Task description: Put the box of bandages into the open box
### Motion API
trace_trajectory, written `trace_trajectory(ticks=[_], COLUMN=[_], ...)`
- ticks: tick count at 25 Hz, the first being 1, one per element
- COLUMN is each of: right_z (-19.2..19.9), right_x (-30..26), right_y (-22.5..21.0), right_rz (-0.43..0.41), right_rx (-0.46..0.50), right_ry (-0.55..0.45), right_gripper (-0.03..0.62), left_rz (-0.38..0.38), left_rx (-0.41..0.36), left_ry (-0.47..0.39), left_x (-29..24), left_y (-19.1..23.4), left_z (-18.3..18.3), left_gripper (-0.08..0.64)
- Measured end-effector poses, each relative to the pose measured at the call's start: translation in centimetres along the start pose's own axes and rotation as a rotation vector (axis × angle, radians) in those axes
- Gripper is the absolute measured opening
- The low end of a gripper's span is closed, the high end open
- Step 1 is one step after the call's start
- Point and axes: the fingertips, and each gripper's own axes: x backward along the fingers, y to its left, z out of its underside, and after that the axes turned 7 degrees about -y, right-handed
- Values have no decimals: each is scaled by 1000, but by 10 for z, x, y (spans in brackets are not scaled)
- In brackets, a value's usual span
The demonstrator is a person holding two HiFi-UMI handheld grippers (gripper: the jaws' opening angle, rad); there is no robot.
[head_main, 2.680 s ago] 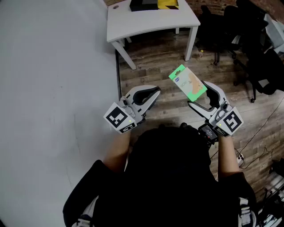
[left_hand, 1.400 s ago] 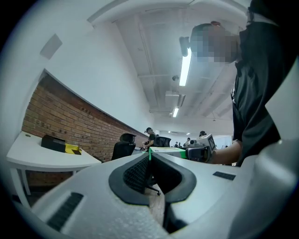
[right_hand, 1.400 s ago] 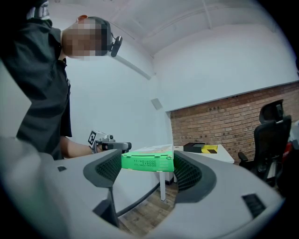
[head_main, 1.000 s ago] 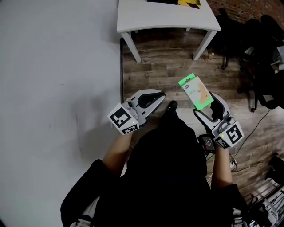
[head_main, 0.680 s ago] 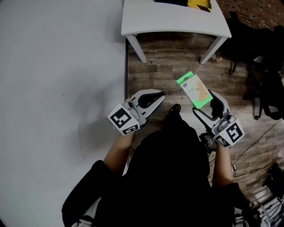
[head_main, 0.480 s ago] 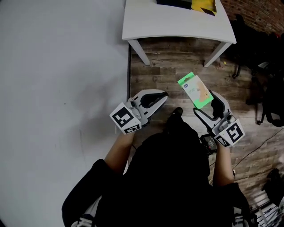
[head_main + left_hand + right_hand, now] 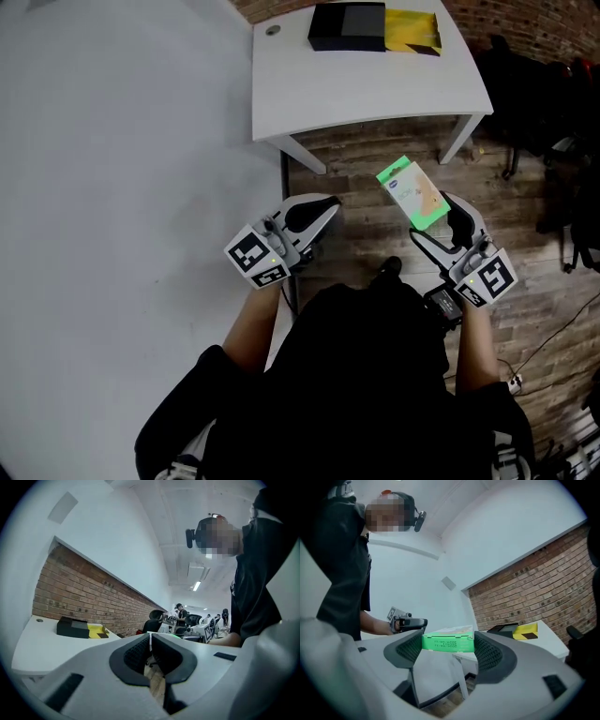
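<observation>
At the bottom of the head view your dark shirt [image 7: 356, 375] fills the frame, and both forearms reach forward from it. Just above it, near the middle, the tip of a dark shoe [image 7: 390, 267] stands on the wooden floor [image 7: 366, 183]. Your left gripper [image 7: 324, 207] is left of the centre; in the left gripper view its two ribbed pads are pressed together and nothing is between them. Your right gripper [image 7: 427, 219] is at the right, well apart from the left one, and its jaws are clamped on the box of bandages [image 7: 412, 195]. You hold this green box in the air over the floor, tilted, with its printed face up; in the right gripper view its green end sits between the two pads and touches both. Further up, the white table [image 7: 366, 89] stands with its front edge a little beyond both grippers. On the far part of the table, at the top of the frame, lies the black box [image 7: 346, 26], and a yellow and black item [image 7: 412, 32] lies just beside it on the right. You cannot tell from these views what is inside the black box. Behind the table a brick wall [image 7: 525, 19] shows at the upper right.
</observation>
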Motion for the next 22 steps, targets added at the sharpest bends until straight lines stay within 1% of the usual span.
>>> trace_trajectory(ticks=[3,6,12,17,19,22], right_z=[-2,-2,10,10,5,-4], right_x=[-11,-18,-38,-67,-81,-103], right_y=[-13,-19,-32,-48,-57,-73], right_rz=[2,5,51,94,111,132], right_rx=[21,42,51,77,84,107], right_ry=[-2,8,26,46,41,47], right_gripper=[345,345,345,345,345,345], left_rz=[15,41,75,159,188,235], left_rx=[6,36,66,77,66,35], left_ry=[-4,-21,-16,-4,-8,-38], left_x=[-16,-27,-30,-46,-58,-75], left_y=[13,22,53,86,104,130], left_z=[-3,-5,3,3,-5,-27], left_gripper=[26,26,26,26,26,26])
